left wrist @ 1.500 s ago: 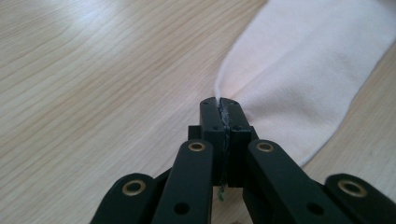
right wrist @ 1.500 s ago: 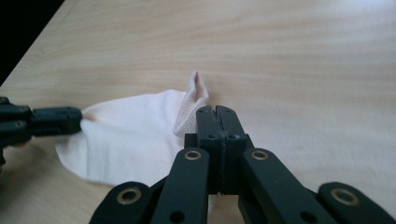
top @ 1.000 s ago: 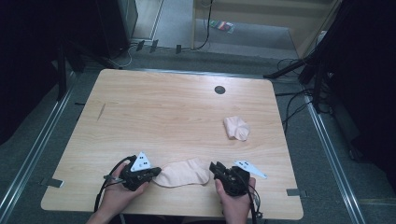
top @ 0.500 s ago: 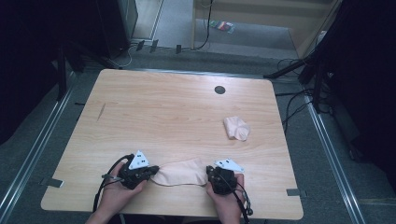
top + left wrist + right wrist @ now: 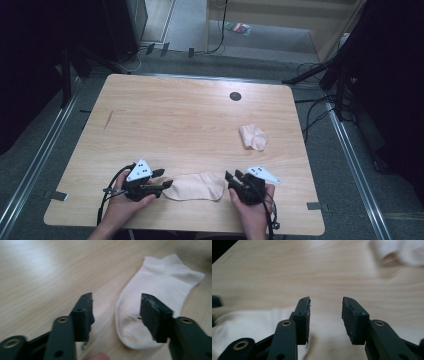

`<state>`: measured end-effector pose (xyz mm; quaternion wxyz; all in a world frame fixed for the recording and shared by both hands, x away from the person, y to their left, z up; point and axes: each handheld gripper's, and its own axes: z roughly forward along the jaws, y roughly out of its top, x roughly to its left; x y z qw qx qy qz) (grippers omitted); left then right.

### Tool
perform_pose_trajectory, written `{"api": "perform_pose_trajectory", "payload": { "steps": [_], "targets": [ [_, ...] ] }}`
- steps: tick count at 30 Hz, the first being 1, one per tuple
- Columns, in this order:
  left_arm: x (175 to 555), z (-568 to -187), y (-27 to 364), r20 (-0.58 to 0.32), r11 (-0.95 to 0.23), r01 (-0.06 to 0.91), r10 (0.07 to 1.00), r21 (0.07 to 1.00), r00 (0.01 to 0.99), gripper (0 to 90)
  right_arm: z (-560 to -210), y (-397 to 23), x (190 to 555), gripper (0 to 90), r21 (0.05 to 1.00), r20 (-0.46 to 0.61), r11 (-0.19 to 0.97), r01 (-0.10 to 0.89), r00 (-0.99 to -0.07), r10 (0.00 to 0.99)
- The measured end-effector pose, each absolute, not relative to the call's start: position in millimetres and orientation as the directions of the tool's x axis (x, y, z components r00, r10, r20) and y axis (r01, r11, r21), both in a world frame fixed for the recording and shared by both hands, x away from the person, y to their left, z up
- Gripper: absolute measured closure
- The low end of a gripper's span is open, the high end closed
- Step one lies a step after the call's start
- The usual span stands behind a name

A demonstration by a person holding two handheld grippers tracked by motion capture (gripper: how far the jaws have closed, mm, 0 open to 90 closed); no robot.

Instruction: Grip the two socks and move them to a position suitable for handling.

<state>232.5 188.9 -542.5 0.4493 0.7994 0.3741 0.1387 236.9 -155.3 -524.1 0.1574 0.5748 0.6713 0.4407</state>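
A pale pink sock (image 5: 195,186) lies flat near the table's front edge, between my two grippers. My left gripper (image 5: 164,178) is at the sock's left end; its jaws have just been opening and stand apart. In the left gripper view (image 5: 116,302) the sock's rounded end (image 5: 160,290) lies on the wood under the right jaw, with no pad pressing on it. My right gripper (image 5: 232,177) is just off the sock's right end; its jaws have also just been opening. In the right gripper view (image 5: 325,302) there is bare wood between the jaws and the sock (image 5: 249,322) lies to the left.
A bundled pale sock (image 5: 253,136) rests on the wooden table (image 5: 175,120) to the right of centre, blurred at the top right (image 5: 402,252) of the right gripper view. A dark round grommet (image 5: 235,96) sits near the far edge. Cables and dark stands surround the table.
Both grippers were shut on the sock's ends and now stand open, with the sock lying loose on the table. The right gripper has shifted slightly right, off the sock.
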Motion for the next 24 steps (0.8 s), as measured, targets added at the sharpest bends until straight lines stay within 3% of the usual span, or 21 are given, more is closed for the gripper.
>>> {"api": "perform_pose_trajectory", "payload": {
  "steps": [1,4,7,10,19,24],
  "targets": [
    [235.2,-541.5,196.4,-0.119,-0.277,0.460,0.739,0.844,0.664,36.8,-518.0,-169.9,249.6,58.1,0.781,0.294,-0.091,0.617,-0.235,0.927],
    [239.3,-540.9,206.6,-0.137,-0.234,0.459,0.756,0.857,0.641,32.4,-513.2,-183.9,263.2,55.5,0.802,0.284,-0.120,0.585,-0.198,0.938],
    [246.3,-539.1,228.7,-0.155,-0.151,0.459,0.812,0.875,0.562,21.3,-511.7,-203.6,290.8,54.4,0.836,0.187,-0.073,0.544,-0.156,0.970],
    [249.6,-537.4,244.0,-0.168,-0.101,0.453,0.840,0.886,0.515,16.8,-512.7,-217.2,309.5,54.4,0.836,0.182,-0.084,0.542,-0.130,0.975],
    [259.8,-546.2,265.0,-0.196,-0.027,0.466,0.884,0.884,0.424,16.8,-525.9,-240.9,345.2,54.8,0.798,0.218,-0.135,0.587,-0.074,0.973],
    [260.9,-549.2,260.5,-0.191,-0.040,0.477,0.885,0.878,0.425,17.2,-532.7,-239.1,357.1,51.8,0.773,0.218,-0.118,0.623,-0.086,0.972]
  ]
}}
